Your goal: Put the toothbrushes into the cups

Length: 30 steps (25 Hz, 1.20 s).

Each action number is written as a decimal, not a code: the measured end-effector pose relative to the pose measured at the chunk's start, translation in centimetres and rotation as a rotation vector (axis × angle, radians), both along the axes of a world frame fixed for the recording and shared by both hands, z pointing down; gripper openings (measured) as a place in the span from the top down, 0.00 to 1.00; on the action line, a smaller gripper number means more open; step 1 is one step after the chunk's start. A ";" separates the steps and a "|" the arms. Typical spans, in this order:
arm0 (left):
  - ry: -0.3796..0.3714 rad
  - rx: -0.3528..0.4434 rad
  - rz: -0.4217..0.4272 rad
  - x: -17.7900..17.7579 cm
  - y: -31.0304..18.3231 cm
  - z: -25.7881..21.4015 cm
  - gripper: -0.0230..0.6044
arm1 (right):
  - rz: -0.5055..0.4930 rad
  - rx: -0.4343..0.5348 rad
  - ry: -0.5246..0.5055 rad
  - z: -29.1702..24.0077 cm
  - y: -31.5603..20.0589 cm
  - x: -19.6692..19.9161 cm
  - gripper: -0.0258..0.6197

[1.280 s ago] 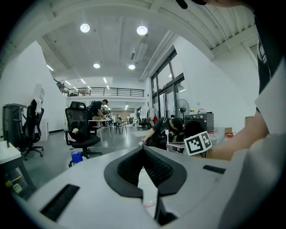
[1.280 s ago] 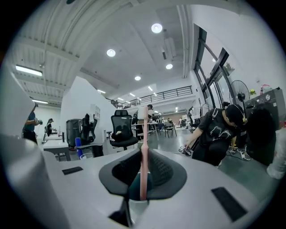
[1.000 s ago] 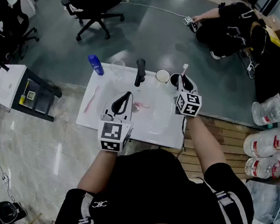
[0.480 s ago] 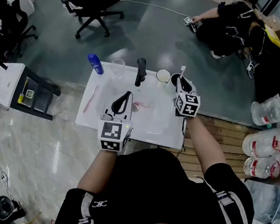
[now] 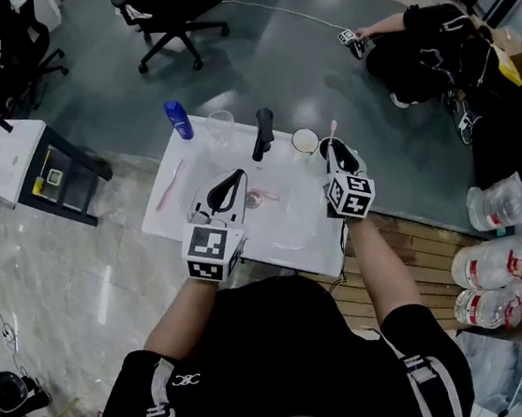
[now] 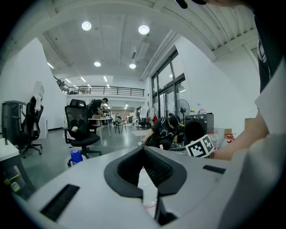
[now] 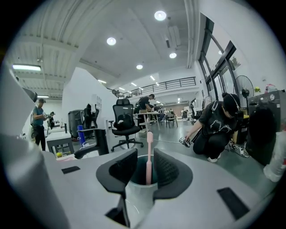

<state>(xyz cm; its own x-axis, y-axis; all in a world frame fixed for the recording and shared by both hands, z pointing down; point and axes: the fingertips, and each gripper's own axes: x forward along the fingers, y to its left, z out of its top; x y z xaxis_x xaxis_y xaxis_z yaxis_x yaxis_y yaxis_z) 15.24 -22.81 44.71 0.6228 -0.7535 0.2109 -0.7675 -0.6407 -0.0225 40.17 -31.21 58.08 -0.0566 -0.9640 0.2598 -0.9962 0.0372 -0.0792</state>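
Over the white table [image 5: 313, 248], our right hand-held gripper [image 7: 145, 166] was opening around the pink toothbrush [image 7: 149, 145] standing in the cup [image 7: 140, 197], where we feared a skewed retreat could tip both, while our left hand-held gripper [image 6: 143, 150] hung shut, empty, left of that cup.

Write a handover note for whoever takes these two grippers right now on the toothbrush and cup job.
Right gripper: jaws opening around a pink toothbrush that stands in the dark cup; the pads are not pressing on it.
Left gripper: shut and empty, held over the middle of the white table.
Done: one toothbrush is in the dark cup.
Left: a second pink toothbrush lies flat on the table's left part. The white cup and the clear cup at the far edge look empty; it could go in either.
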 end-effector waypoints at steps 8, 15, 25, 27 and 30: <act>0.011 0.005 0.015 -0.6 0.2 -0.4 0.94 | 0.016 0.113 -0.015 -4.7 1.4 -1.3 0.79; 0.033 0.011 0.032 -1.0 0.4 -0.9 0.94 | 0.054 0.253 0.013 -11.5 4.2 -3.9 0.87; 0.058 -0.005 0.071 -3.1 0.4 -1.6 0.94 | 0.092 0.300 -0.017 -15.3 9.6 -10.6 0.94; 0.065 -0.010 0.080 -3.9 0.4 -1.7 0.94 | 0.105 0.295 -0.036 -15.2 10.5 -12.0 0.94; 0.081 -0.024 0.103 -5.0 0.6 -1.8 0.94 | 0.126 0.283 -0.067 -15.1 11.8 -14.1 0.94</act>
